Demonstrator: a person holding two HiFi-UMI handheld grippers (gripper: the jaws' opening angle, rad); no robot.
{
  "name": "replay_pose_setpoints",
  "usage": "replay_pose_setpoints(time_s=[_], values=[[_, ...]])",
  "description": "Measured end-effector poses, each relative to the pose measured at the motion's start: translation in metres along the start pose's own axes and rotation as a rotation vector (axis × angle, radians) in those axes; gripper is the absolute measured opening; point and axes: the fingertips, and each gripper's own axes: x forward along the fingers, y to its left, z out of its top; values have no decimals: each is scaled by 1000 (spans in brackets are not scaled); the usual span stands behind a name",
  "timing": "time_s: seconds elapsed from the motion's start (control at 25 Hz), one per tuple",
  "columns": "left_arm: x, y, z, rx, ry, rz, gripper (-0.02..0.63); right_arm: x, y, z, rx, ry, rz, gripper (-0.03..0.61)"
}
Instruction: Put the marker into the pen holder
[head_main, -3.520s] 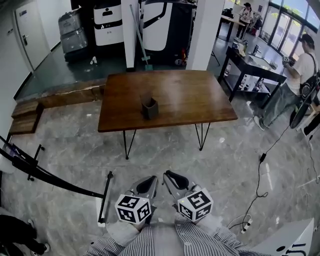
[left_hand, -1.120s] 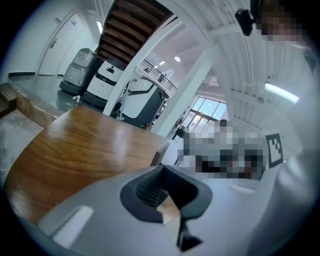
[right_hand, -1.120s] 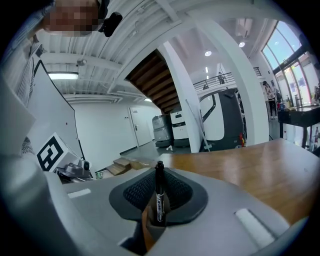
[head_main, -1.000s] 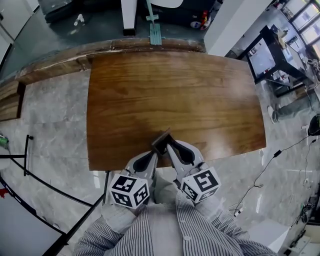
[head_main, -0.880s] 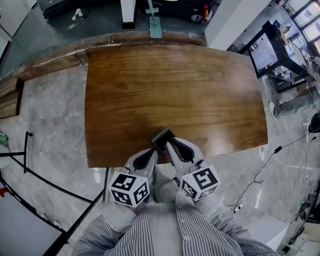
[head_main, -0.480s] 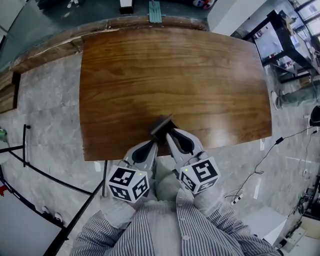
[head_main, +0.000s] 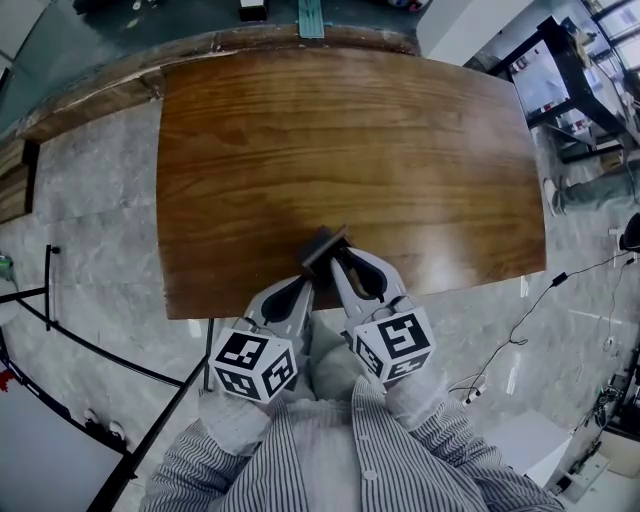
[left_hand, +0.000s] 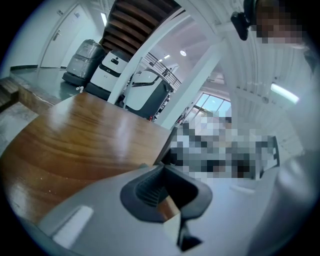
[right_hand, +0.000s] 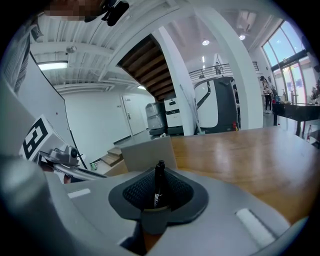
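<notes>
A dark grey square pen holder (head_main: 322, 246) stands on the brown wooden table (head_main: 350, 150), close to its near edge. My right gripper (head_main: 336, 266) is just in front of the holder, shut on a black marker (right_hand: 160, 186) that stands upright between its pads. In the right gripper view the holder's grey wall (right_hand: 148, 152) rises right behind the marker. My left gripper (head_main: 304, 290) hangs beside it at the table's edge, its jaws together with nothing in them (left_hand: 167, 200). The marker is hidden in the head view.
The table's near edge (head_main: 300, 298) runs under both grippers, with grey marble floor (head_main: 90, 240) below. A black rail (head_main: 100, 355) crosses the floor at left. A black side table (head_main: 575, 70) stands far right. A raised wooden step (head_main: 90, 95) lies behind the table.
Since 3.5 s ago I have come up to the table, and both grippers now reach the pen holder. Over the last second they have barely moved; the view has shifted slightly.
</notes>
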Motion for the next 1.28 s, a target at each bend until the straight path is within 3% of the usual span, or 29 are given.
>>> replay_pose_setpoints(time_s=[0.24, 1.04, 1.16, 1.28], values=[[0, 3, 2, -5, -7, 2, 8, 4, -4, 0, -4, 17, -32, 58], [-6, -4, 8, -8, -37, -7, 8, -5, -1, 0, 2, 32, -21, 83], [-10, -11, 10, 3, -43, -14, 8, -13, 3, 3, 0, 21, -10, 69], [-17, -15, 10, 19, -47, -18, 8, -23, 12, 6, 8, 3, 15, 12]])
